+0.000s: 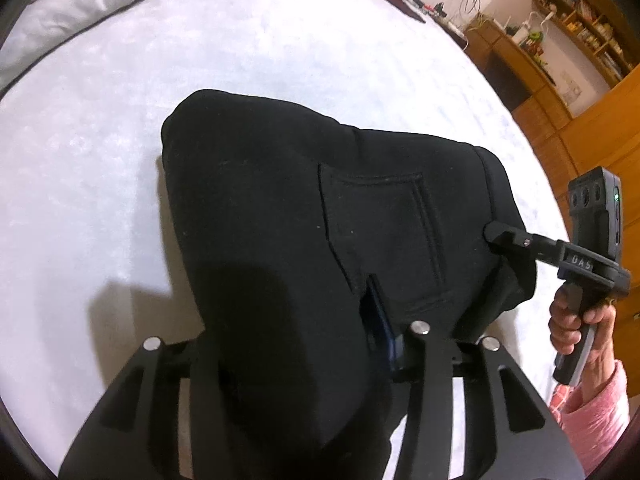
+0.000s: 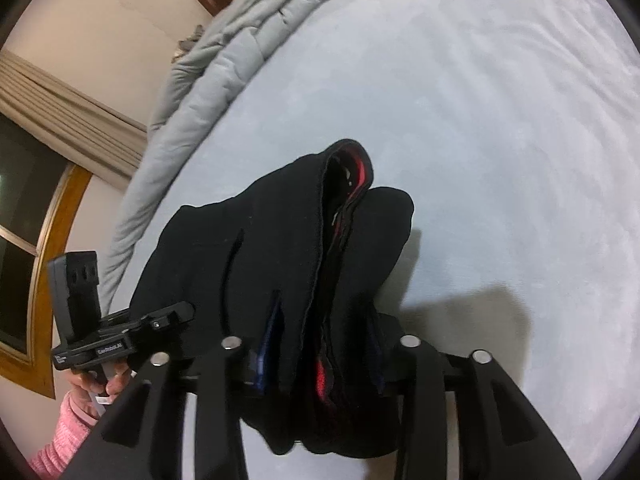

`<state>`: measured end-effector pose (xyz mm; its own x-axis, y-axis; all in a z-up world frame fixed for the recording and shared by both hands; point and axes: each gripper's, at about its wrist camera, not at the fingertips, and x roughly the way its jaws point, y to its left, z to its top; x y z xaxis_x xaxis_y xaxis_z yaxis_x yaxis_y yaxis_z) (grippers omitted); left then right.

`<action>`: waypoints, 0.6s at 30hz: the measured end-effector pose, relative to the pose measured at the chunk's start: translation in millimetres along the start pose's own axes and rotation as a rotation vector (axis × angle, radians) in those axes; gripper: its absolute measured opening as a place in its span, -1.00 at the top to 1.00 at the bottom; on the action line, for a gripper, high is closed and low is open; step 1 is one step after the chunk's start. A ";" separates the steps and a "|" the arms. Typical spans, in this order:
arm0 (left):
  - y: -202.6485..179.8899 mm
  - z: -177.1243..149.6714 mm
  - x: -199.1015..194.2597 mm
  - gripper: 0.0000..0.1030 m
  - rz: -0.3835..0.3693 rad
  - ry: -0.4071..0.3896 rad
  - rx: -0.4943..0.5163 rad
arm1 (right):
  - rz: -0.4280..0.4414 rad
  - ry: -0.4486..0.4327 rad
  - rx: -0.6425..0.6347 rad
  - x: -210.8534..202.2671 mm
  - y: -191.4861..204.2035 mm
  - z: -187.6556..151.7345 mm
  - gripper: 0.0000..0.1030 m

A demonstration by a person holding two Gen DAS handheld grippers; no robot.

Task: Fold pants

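Black pants (image 1: 304, 216) with a back pocket lie bunched and folded on the pale bed sheet (image 1: 120, 160). In the right wrist view the pants (image 2: 248, 264) show a red inner lining at the waistband opening. My left gripper (image 1: 320, 344) is shut on the near edge of the pants. My right gripper (image 2: 320, 360) is shut on the waistband end, with cloth draped over its fingers. The right gripper also shows in the left wrist view (image 1: 504, 238), clamped on the pants' right edge. The left gripper shows in the right wrist view (image 2: 176, 314), at the pants' left edge.
A grey duvet (image 2: 224, 64) is heaped along the far side of the bed. Wooden shelves and a desk (image 1: 560, 48) stand beyond the bed. A window with a curtain (image 2: 48, 128) is on the wall.
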<state>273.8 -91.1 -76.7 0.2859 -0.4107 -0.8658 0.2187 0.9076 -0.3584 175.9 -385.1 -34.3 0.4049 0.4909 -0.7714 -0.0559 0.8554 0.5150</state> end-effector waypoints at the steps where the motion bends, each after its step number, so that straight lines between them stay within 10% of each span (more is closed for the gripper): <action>1: 2.0 -1.8 2.4 0.09 0.004 0.007 0.001 | -0.020 0.013 -0.011 4.3 -2.5 -2.4 -0.04; 8: 16.4 -14.6 10.2 -0.22 0.003 0.023 -0.015 | -0.025 -0.011 0.024 -5.0 -21.6 -26.8 -0.50; 18: 3.6 -31.2 -47.3 -0.13 0.144 -0.107 -0.069 | -0.022 -0.103 -0.154 -69.2 48.6 -49.6 -0.40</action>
<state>232.0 -65.7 -47.9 0.4083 -0.2793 -0.8691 0.1049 0.9601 -0.2592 99.9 -369.3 25.6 0.4982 0.4590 -0.7356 -0.1820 0.8849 0.4288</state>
